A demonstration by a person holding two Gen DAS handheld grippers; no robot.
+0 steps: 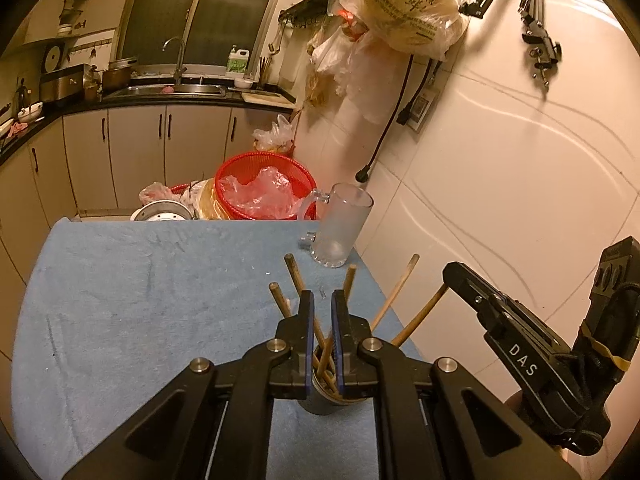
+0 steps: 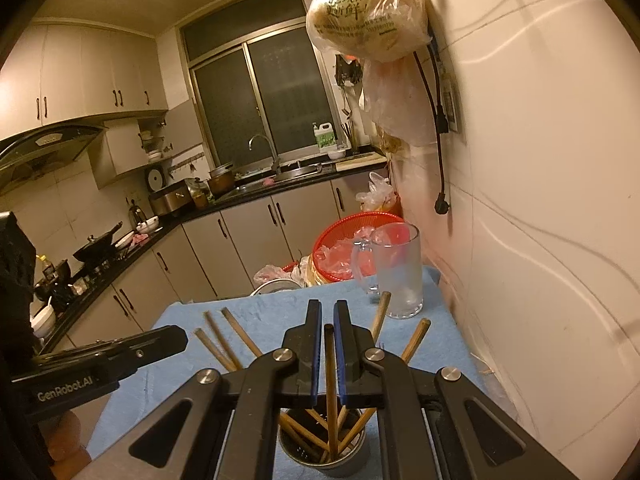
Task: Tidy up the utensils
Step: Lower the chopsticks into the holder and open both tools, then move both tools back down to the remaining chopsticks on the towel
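Observation:
A metal cup (image 1: 320, 402) stands on the blue towel (image 1: 140, 300) near the wall and holds several wooden chopsticks (image 1: 296, 276) that fan outward. My left gripper (image 1: 320, 294) hovers just short of the cup, jaws shut, with the chopsticks showing in the slit between them and nothing gripped. My right gripper (image 1: 450, 270) comes in from the right, its tip beside one leaning chopstick. In the right wrist view the cup (image 2: 320, 460) sits below my shut right gripper (image 2: 328, 304), and one chopstick (image 2: 329, 360) stands in line with the slit. The left gripper (image 2: 178, 336) reaches in from the left.
A frosted glass mug (image 1: 340, 228) stands at the towel's far right corner. Behind the table sit a red basket (image 1: 264, 192) with plastic bags and a metal pan. The tiled wall (image 1: 500, 180) runs close along the right, with a hanging cable and bag.

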